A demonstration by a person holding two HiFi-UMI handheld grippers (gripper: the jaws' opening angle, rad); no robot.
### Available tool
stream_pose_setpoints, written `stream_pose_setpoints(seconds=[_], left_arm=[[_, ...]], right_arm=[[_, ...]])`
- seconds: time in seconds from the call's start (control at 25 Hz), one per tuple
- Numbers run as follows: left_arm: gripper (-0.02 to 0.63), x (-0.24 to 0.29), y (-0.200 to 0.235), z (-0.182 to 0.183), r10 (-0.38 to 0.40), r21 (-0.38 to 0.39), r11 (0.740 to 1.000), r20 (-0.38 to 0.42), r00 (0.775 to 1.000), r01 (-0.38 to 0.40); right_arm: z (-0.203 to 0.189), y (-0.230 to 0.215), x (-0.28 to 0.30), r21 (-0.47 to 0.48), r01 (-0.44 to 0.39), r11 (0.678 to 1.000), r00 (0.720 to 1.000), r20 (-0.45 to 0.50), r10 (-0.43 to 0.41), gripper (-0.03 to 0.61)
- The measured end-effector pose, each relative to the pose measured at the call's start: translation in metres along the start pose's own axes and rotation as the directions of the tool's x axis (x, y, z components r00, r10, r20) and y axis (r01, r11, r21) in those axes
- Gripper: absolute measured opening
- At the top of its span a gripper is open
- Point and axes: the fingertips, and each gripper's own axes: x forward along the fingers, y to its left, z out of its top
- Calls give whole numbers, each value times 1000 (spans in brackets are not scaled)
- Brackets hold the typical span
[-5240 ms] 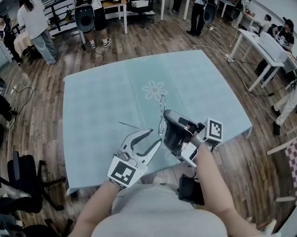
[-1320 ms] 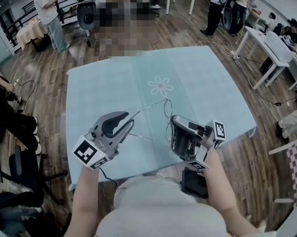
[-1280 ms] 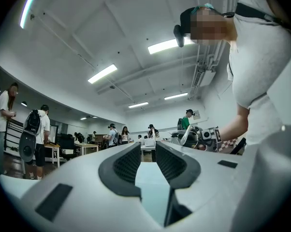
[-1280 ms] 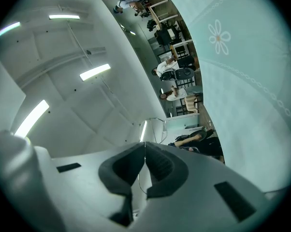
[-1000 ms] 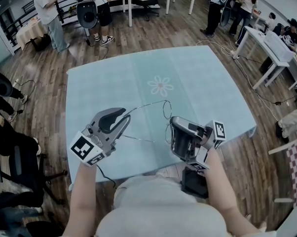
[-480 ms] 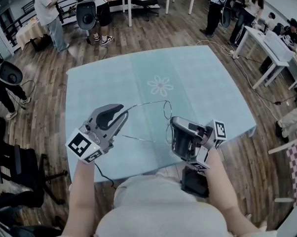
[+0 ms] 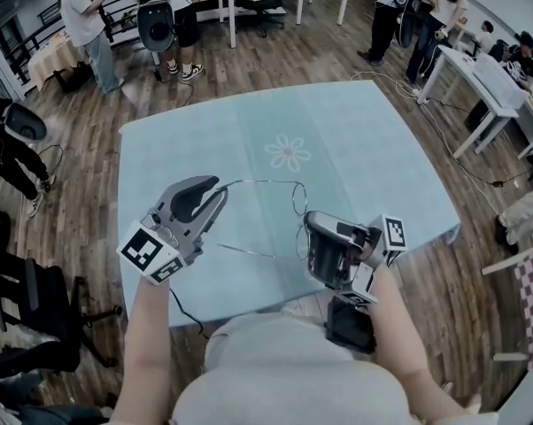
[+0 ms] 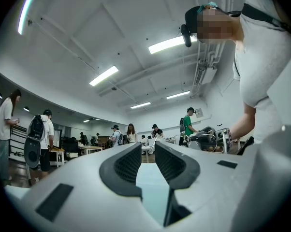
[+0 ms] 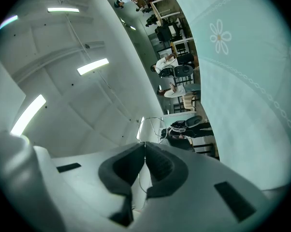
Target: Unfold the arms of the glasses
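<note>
Right claw (image 7: pixel 305 227) clamped on wire-frame glasses (image 7: pixel 295 200), held up above teal counter (image 7: pixel 373 149). Left claw (image 7: pixel 217 188) jaws apart, tip just beside the end of one outstretched arm (image 7: pixel 262 181).

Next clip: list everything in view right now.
tablecloth: one, pale blue-green with white flower, centre
glasses: one, thin wire, above the cloth's near half
bystanders: several, mixed clothing, along the far edge
side tables: several, white or wood, far and right
office chair: one, black, left
left gripper: one, grey, jaws apart and empty, near a glasses arm
right gripper: one, grey, shut on the glasses
</note>
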Motion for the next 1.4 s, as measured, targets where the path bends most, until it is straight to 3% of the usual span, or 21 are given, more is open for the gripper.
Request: stream_pose_setpoints(seconds=[0.24,0.72,1.2,1.4], left_arm=[[94,4,1,-1,-1,2,1000,-12,1000,1],[95,3,9,-10,99,16,995,-64,993,-99],[95,-2,6,-9,206,7,978,-68,976,-206],[95,-7,2,-11,249,15,968,-81,965,-249]], right_arm=[[7,-3,-3,-18,21,1000,999,43,-21,12],[25,-8,-16,-86,88,992,981,179,-71,12],[40,-13,-22,-149,166,975,942,316,-112,12],[47,-19,-23,-149,193,970,907,403,-118,12]])
